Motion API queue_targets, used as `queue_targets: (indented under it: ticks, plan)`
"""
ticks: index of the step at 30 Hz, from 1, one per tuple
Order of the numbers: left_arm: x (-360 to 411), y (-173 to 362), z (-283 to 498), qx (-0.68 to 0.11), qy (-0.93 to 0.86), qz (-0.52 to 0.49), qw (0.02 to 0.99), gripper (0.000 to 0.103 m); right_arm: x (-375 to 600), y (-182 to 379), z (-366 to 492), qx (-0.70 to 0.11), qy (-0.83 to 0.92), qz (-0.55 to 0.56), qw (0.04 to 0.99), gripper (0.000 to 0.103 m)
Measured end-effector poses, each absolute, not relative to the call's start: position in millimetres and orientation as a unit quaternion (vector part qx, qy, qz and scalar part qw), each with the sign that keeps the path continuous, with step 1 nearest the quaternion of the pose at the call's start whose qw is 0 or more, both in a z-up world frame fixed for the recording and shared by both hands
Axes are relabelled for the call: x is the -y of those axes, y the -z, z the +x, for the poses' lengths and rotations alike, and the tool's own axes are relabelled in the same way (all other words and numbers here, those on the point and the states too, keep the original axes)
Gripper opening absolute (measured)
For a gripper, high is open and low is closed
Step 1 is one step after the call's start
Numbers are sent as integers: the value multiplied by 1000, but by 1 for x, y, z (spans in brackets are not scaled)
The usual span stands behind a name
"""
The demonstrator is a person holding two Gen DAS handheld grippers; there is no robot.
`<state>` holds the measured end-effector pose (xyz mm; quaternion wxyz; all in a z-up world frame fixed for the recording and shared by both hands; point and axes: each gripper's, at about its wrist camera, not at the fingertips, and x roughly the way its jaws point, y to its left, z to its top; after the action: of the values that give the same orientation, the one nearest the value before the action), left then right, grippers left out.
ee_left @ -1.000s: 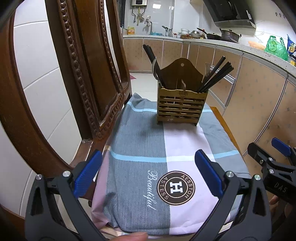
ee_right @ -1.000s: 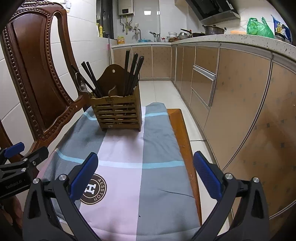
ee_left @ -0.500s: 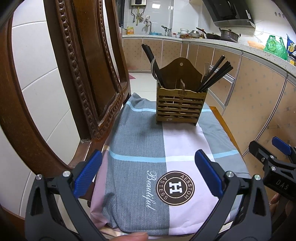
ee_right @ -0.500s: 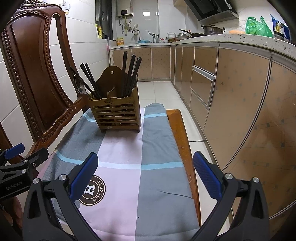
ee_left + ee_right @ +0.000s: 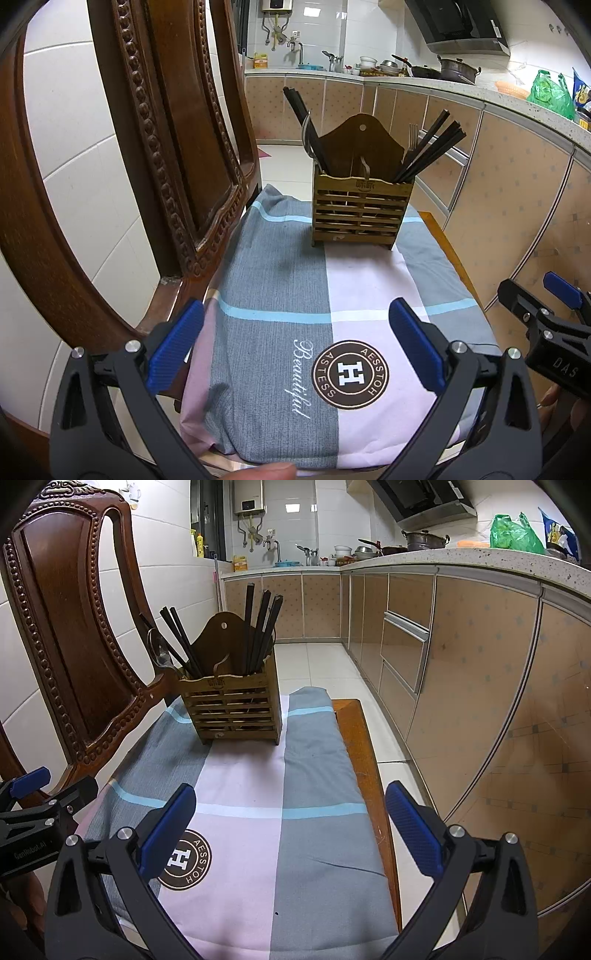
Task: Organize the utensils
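A slatted wooden utensil holder (image 5: pixel 360 212) (image 5: pixel 234 707) stands at the far end of a cloth-covered chair seat (image 5: pixel 295 280) (image 5: pixel 258 794). Black chopsticks (image 5: pixel 428 149) (image 5: pixel 260 627) lean out of its right compartment, with a fork (image 5: pixel 413 134) beside them. More black chopsticks (image 5: pixel 304 125) (image 5: pixel 181 642) and a metal spoon (image 5: pixel 159 653) stand in its left compartment. My left gripper (image 5: pixel 295 347) hovers open over the near end of the cloth, nothing between its fingers. My right gripper (image 5: pixel 290 829) is also open and empty, over the cloth's right half.
A carved wooden chair back (image 5: pixel 177 147) (image 5: pixel 74 635) rises on the left. Kitchen cabinets (image 5: pixel 461 686) and a counter with pots run along the right, with tiled floor (image 5: pixel 325 664) between. The seat's bare wooden edge (image 5: pixel 365 760) shows on the right. A fingertip (image 5: pixel 273 470) shows at the bottom.
Both grippers have drifted slightly, so the holder sits a touch differently in each view. Neither gripper's opening has changed and nothing was picked up.
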<state>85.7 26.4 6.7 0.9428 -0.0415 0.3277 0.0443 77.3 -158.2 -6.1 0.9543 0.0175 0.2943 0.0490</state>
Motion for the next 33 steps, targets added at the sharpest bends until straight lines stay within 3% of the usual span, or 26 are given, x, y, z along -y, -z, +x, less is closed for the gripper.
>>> queue_targets:
  ticks: [33]
  plan:
    - [-27,-5,86,-328,-44,-36,943,99,157,7,78,-294,-50,15,954,100]
